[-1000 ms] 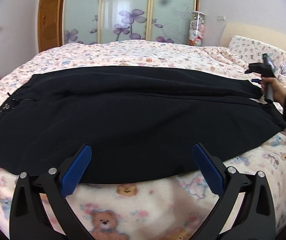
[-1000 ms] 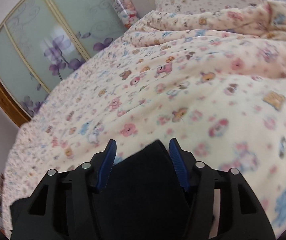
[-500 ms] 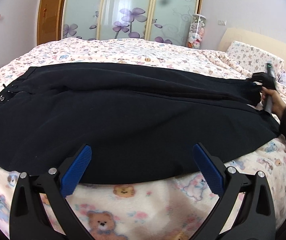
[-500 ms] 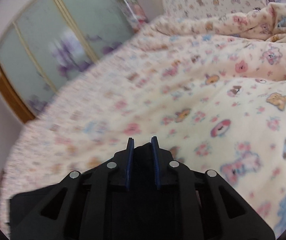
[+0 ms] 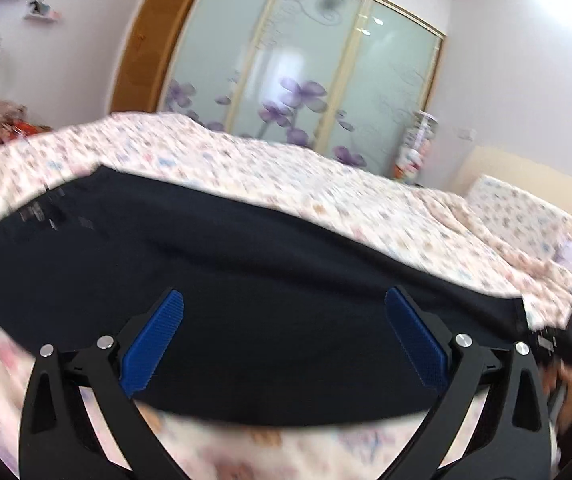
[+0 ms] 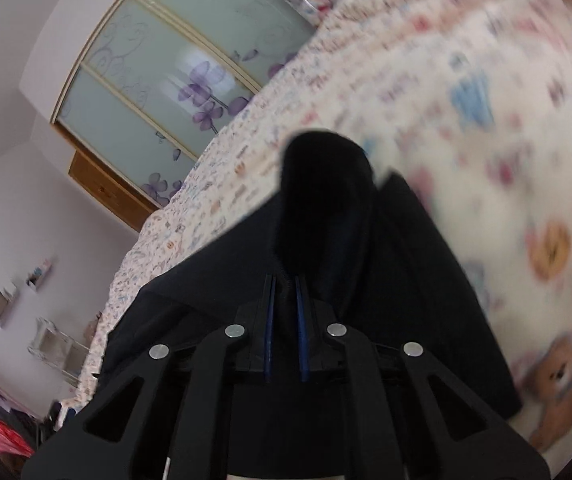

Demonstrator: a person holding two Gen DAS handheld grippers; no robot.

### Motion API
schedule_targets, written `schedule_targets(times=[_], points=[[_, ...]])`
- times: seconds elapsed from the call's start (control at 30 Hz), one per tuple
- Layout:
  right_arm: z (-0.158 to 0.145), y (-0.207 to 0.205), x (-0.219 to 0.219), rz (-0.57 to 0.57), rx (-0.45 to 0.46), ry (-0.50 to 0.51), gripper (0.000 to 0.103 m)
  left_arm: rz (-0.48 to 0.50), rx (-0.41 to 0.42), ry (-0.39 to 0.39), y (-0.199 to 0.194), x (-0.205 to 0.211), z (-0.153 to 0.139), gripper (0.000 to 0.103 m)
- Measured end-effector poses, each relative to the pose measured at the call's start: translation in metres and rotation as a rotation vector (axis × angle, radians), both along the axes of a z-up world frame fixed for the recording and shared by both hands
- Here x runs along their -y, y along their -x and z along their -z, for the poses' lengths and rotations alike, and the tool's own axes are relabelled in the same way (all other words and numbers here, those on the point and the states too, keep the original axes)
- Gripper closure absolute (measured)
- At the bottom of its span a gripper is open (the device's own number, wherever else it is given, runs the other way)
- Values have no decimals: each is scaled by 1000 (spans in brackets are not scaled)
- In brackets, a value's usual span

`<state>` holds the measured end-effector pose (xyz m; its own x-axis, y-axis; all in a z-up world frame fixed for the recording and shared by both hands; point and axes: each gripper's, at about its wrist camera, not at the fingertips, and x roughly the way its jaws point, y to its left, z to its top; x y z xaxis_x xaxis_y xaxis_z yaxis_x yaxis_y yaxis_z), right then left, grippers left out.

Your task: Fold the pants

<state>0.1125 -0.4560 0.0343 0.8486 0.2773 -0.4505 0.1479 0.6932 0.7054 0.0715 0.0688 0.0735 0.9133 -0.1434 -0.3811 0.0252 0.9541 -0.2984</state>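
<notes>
Your right tongs [image 6: 284, 292] have just clamped shut on a bunched fold of the pants [image 5: 245, 288], which rises ahead of their tips and hides the bedspread [image 6: 486, 128] beyond. Your left tongs [image 5: 283, 340] gape wide, gripping nothing, over the pants' near edge. Ahead stands a wardrobe [image 5: 306, 68]; blur smears the bedspread's print.

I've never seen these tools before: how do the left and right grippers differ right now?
The left gripper stands wide open with nothing between its pads; the right gripper has just closed on a fold of the black pants. The left hovers at the pants' long near edge; the right has that fold bunched up in front of it. Both have black arms and blue ribbed pads.
</notes>
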Motion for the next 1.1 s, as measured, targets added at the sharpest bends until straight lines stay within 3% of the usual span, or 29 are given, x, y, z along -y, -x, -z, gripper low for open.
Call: schedule_targets(times=[0.17, 0.3, 0.43, 0.7, 0.87, 0.9, 1.07, 1.1], points=[[0, 6, 2, 5, 45, -17, 93, -51, -37, 36, -56, -14, -38, 2], [7, 12, 6, 9, 64, -70, 94, -101, -117, -16, -122, -16, -52, 2], [10, 13, 6, -10, 85, -80, 94, -144, -194, -13, -175, -21, -44, 2], [17, 9, 11, -32, 113, -118, 94, -177, -454, 135, -270, -49, -5, 2], [20, 14, 13, -37, 129, -133, 94, -249, -547, 102, -310, -62, 10, 7], [20, 15, 12, -37, 134, -136, 94, -253, -570, 122, -317, -65, 15, 10], [23, 22, 13, -34, 147, -151, 94, -306, -671, 379, -347, -87, 60, 15], [23, 21, 14, -35, 146, -151, 94, -312, -671, 389, -349, -87, 63, 15]])
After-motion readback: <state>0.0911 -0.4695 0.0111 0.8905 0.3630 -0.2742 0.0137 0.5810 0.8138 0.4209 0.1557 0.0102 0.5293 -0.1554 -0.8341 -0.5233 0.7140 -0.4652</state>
